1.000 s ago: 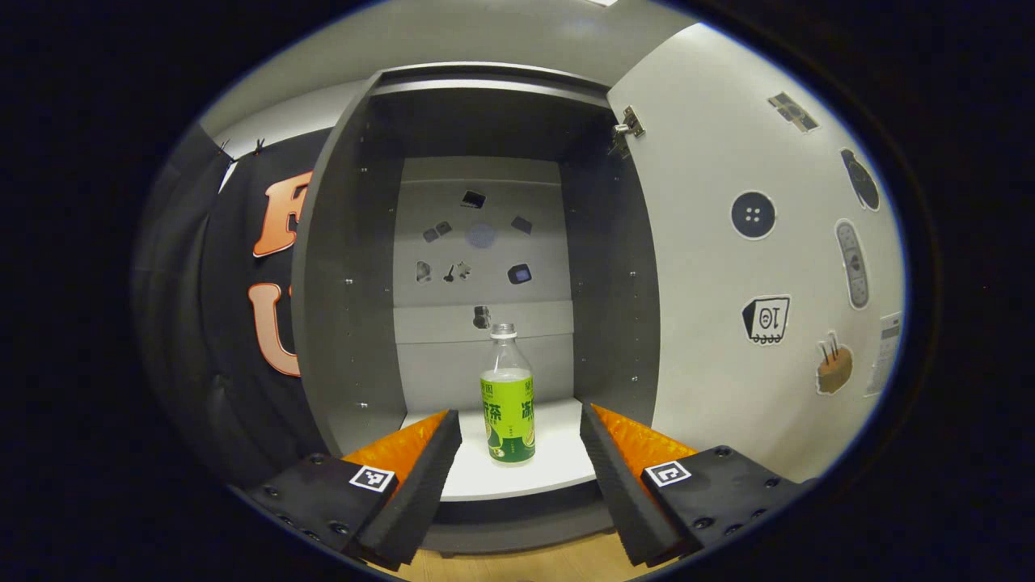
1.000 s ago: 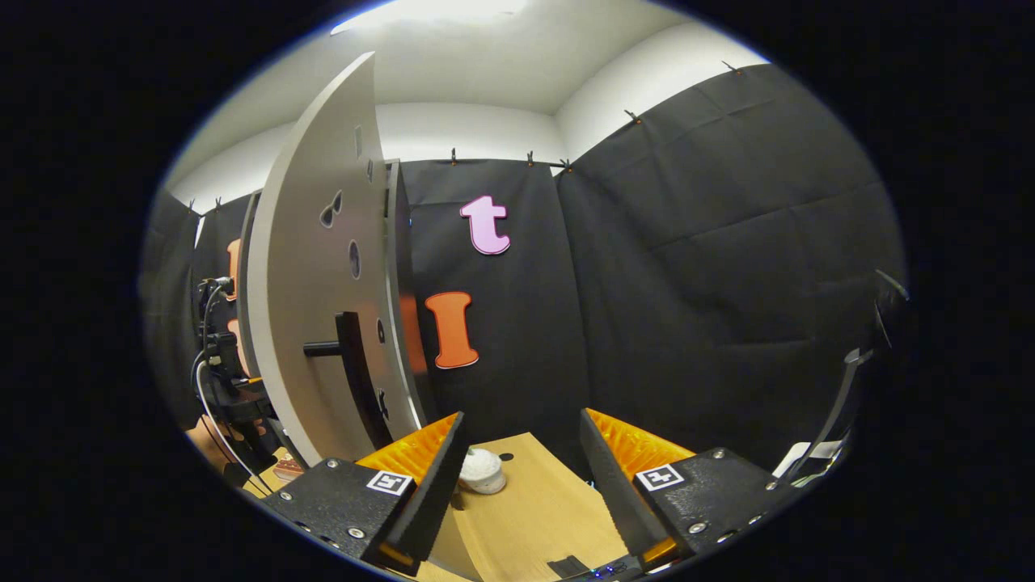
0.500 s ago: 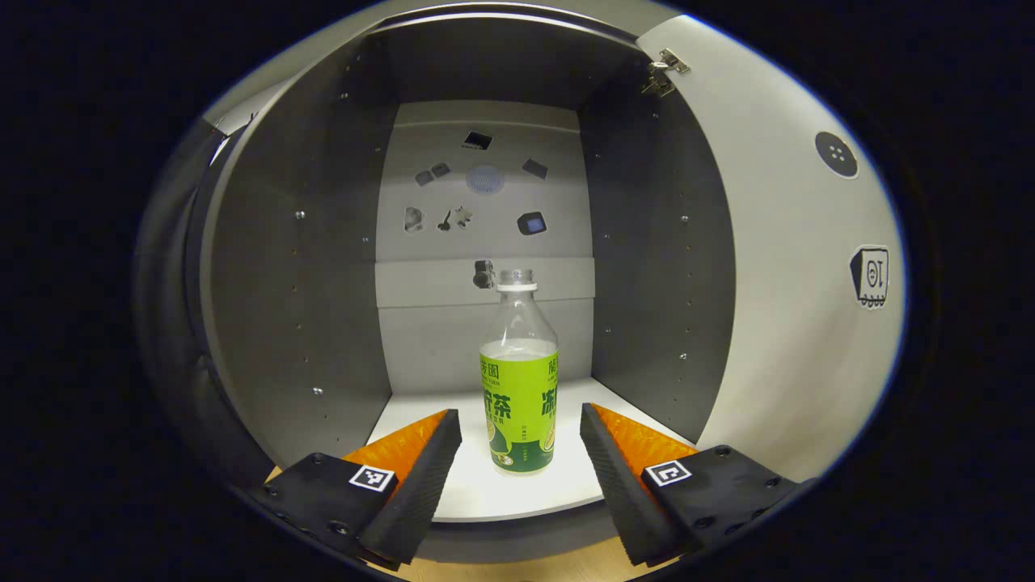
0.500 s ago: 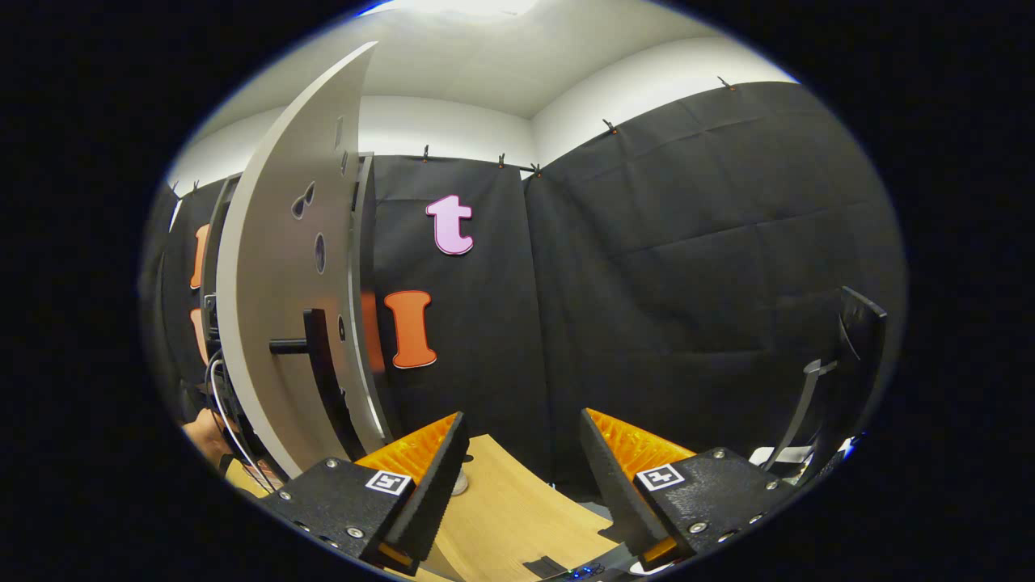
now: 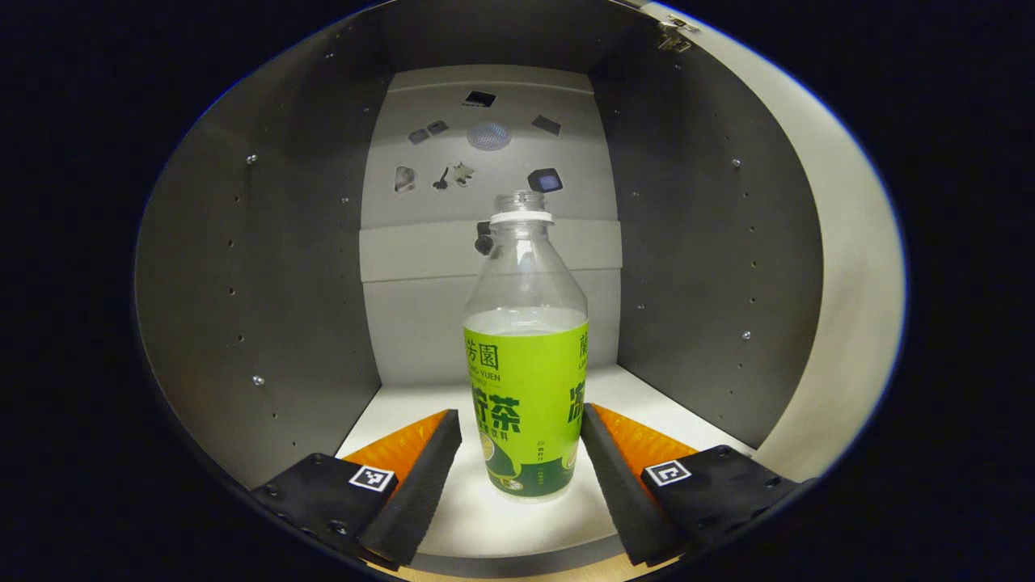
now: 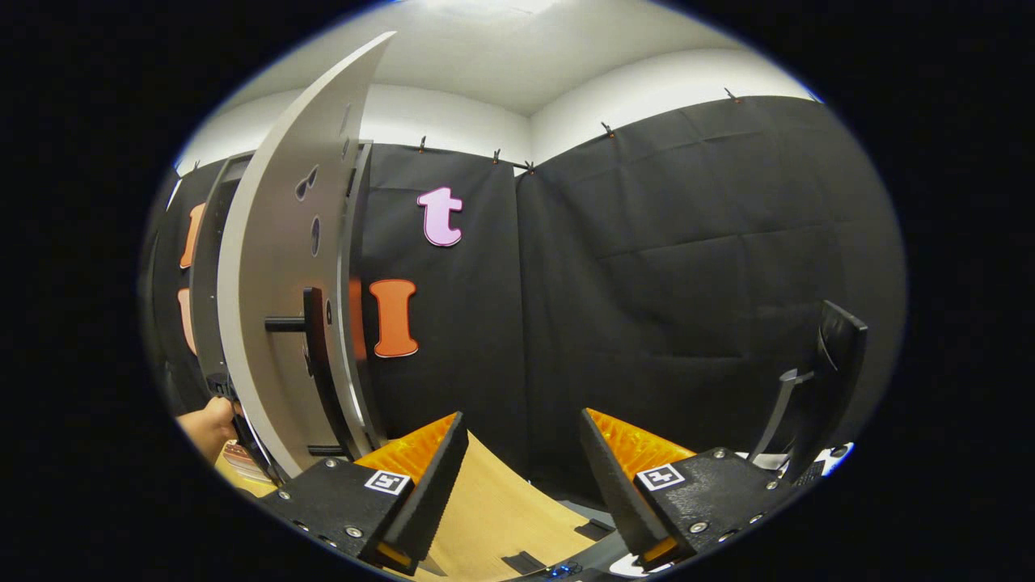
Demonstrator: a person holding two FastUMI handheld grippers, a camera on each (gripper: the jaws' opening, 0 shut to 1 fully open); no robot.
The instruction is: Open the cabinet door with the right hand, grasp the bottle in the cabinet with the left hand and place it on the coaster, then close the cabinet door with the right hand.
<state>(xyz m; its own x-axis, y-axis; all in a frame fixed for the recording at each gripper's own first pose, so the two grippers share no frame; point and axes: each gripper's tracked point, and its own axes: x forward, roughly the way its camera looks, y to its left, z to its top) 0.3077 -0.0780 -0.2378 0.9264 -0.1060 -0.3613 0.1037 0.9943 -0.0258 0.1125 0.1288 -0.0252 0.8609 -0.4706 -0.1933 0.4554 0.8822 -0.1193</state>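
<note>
We see a white cabinet shelf (image 5: 647, 404) carrying one upright bottle (image 5: 525, 380) between our left fingers, a wooden table (image 6: 493, 517) under our right fingers.

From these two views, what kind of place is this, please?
Probably a staged recording booth, not a real kitchen. Black cloth is clipped up as walls, a small grey cabinet with its door open holds one bottle, and a wooden tabletop lies below the right gripper.
</note>
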